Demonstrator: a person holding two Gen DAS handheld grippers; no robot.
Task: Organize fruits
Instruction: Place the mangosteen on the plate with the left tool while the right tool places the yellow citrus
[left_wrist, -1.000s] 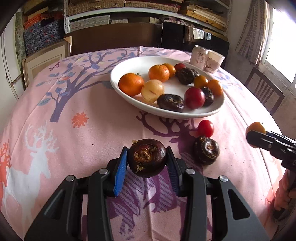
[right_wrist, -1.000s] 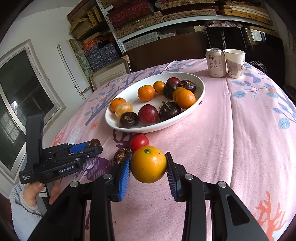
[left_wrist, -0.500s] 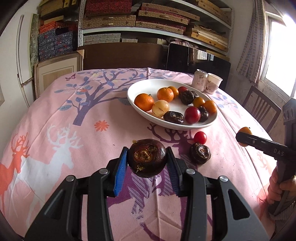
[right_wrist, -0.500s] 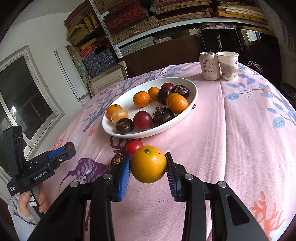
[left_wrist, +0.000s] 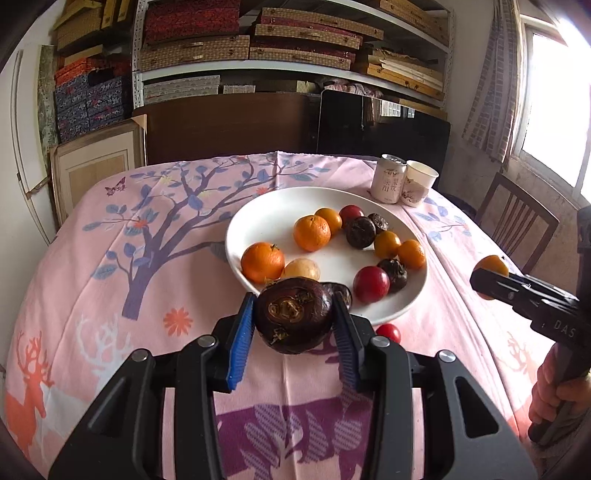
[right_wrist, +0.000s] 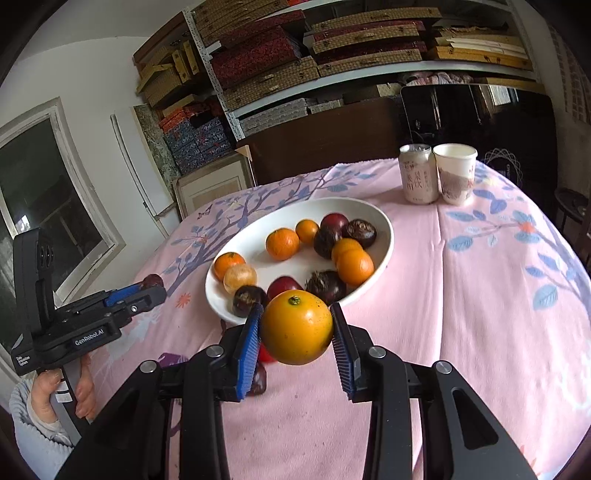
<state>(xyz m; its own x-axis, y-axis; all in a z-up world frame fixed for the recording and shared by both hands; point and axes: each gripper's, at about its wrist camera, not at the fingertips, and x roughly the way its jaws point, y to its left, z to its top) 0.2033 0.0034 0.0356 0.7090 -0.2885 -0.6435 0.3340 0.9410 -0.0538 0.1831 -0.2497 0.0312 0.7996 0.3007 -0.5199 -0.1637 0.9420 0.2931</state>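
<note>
While left jaws clamp a dark fruit (left_wrist: 293, 320), right jaws clamp an orange (right_wrist: 296, 326).

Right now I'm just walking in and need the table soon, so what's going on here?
A person is sorting fruit onto the white plate, with a handheld gripper in each hand. The left gripper is shut on a dark purple fruit, and the right gripper is shut on an orange; both are held above the pink cloth, near the plate's front edge. The plate already holds oranges and red and dark fruits. A small red fruit lies on the cloth. A can and cup stand behind the plate.
</note>
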